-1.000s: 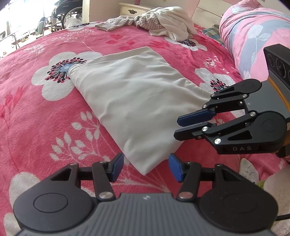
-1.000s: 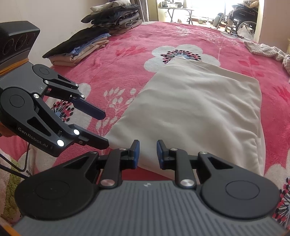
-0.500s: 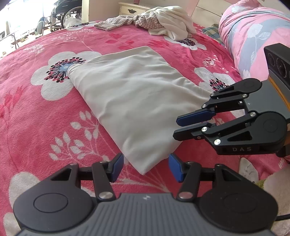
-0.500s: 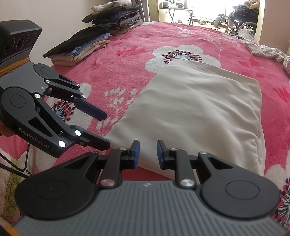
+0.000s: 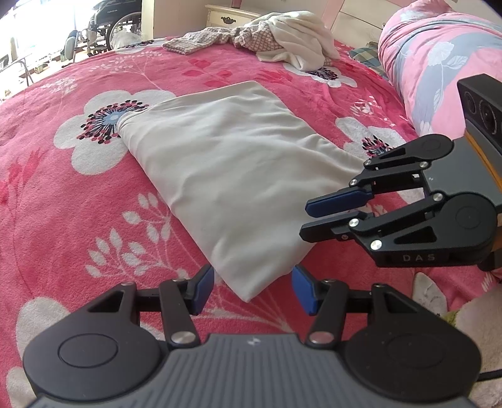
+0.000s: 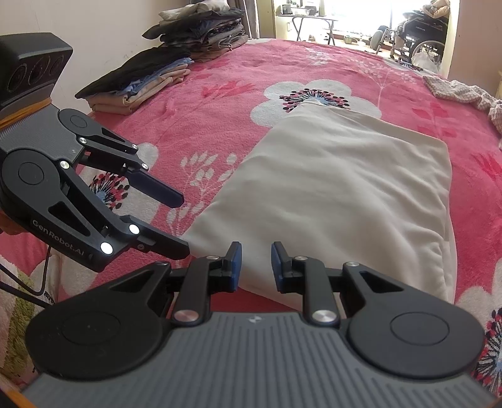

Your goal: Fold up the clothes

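Nothing is being moved: both hand-held grippers (image 5: 252, 290) (image 6: 256, 266) are being held unclenched before the folded garment (image 5: 226, 175), whose slack corner risks being missed.

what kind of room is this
Most likely a home bedroom: a bed under a pink floral blanket, a rolled floral quilt beside a nightstand, and stacks of folded clothes along the wall.

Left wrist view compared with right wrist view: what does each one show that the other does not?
Only the left wrist view shows the rolled pink floral quilt and the cream bedside cabinet. Only the right wrist view shows the stacks of folded dark and beige clothes by the wall. Both show the folded cream garment on the pink flowered blanket, both grippers, and a wheelchair.
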`<state>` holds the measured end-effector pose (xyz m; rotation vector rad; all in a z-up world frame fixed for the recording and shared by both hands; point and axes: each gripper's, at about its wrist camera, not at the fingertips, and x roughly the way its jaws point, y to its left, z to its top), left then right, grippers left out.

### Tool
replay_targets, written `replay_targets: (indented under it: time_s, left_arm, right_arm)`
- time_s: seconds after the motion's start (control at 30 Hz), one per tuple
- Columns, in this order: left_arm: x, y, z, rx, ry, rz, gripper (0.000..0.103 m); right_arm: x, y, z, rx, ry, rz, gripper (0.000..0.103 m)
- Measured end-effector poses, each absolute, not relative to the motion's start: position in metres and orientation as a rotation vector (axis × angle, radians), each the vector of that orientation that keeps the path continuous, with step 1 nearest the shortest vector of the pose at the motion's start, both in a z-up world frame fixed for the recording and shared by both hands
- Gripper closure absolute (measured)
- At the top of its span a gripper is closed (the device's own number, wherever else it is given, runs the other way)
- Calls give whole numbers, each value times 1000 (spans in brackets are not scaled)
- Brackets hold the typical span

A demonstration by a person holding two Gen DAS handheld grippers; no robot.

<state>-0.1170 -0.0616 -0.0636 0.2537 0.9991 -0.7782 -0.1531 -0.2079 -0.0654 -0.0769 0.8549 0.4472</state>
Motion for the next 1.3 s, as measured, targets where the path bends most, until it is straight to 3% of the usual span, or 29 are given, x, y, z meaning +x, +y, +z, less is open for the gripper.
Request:
replay_targets:
  time_s: [0.87, 1.3]
  left_arm:
    - [-115, -63, -63, 261, 998, -772, 46]
    - [-72, -64, -65, 196, 966, -741, 46]
  right_arm:
    - [-156, -210, -65, -80, 839, 443, 83]
    - [-122, -261, -50, -78, 777, 341, 83]
